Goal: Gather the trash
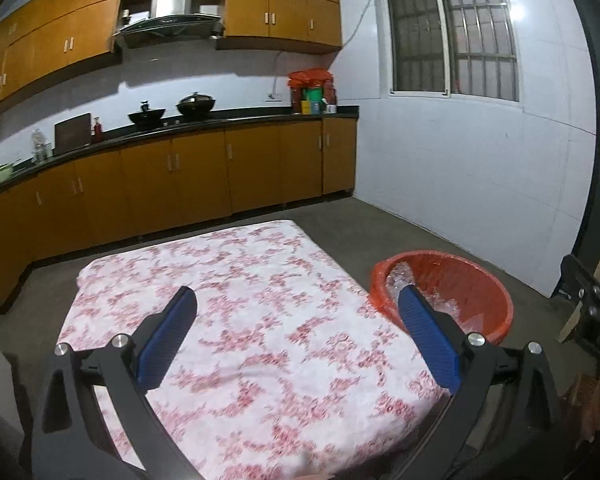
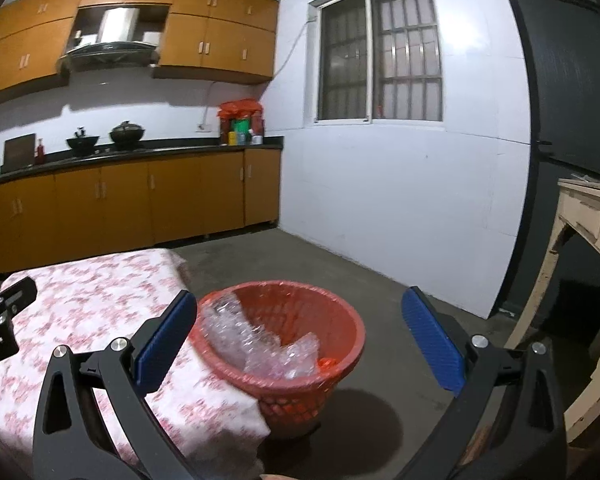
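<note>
Right gripper point(image 2: 296, 336), jaws apart and empty, hangs over the bin point(image 2: 284, 336), which stands on the floor touching the worktop point(image 2: 100, 312) corner; clear plastic trash point(image 2: 260, 344) lies inside. Left gripper point(image 1: 296, 328), jaws apart, has the bin at 2 o'clock; no loose trash shows on the worktop, so the right is nearer

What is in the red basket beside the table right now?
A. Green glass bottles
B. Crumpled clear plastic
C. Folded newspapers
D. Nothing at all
B. In the right wrist view the red basket on the floor holds crumpled clear plastic, with both grippers open and holding nothing: the right gripper is above the basket and the left gripper over the floral tablecloth.
</note>
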Demonstrator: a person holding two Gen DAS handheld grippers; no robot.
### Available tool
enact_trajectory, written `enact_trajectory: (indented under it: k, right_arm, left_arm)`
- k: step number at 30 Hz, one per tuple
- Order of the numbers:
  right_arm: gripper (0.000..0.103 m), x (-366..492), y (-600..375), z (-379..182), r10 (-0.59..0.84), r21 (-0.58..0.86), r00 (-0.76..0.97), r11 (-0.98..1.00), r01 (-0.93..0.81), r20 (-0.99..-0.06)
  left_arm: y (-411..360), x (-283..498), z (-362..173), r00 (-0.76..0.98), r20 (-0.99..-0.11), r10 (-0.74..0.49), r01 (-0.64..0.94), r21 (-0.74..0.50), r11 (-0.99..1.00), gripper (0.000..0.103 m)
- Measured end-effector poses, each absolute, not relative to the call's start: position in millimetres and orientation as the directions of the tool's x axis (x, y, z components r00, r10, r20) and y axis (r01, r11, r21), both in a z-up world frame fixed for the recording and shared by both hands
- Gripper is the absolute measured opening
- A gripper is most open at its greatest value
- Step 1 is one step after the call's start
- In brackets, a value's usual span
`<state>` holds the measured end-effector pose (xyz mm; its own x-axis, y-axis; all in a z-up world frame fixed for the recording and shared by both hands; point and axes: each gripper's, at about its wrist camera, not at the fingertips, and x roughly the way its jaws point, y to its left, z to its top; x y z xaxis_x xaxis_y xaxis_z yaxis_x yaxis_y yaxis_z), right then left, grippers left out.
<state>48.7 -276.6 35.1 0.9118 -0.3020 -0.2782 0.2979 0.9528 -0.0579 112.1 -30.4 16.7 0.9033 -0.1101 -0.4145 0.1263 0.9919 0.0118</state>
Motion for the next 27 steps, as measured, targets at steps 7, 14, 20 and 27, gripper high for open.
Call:
enact_trajectory:
  k: [7,14,20,27]
  right_arm:
    - [0.101,33.5,-260.5,31.7,-0.265,-0.068,0.919,0.964,0.257,-0.29]
    - [0.101,22.1,-252.4,31.0,-0.237,-0.066,0.925,0.971,0.228,-0.296]
    - [0.101,13.3,-246.3,32.1,-0.242,-0.078,0.929,0.97,0.229,-0.278]
    - [0.101,6.3,-240.0,28.8,-0.246,-0.089,0.929,0.969,0.23,-0.276]
  left_arm:
    - [-17.0,87.8,10.1,0.896,-0.436,-0.085,0.091,-0.008,0.996,0.099]
    - [-10.0,68.6,5.9,0.894,-0.443,-0.073,0.073,-0.017,0.997,0.099]
    - [-5.7,56.7,7.2,0.901,-0.43,-0.052,0.053,-0.01,0.999,0.099]
    - [-4.7,45.6,7.8,0.905,-0.422,-0.043,0.045,-0.007,0.999,0.099]
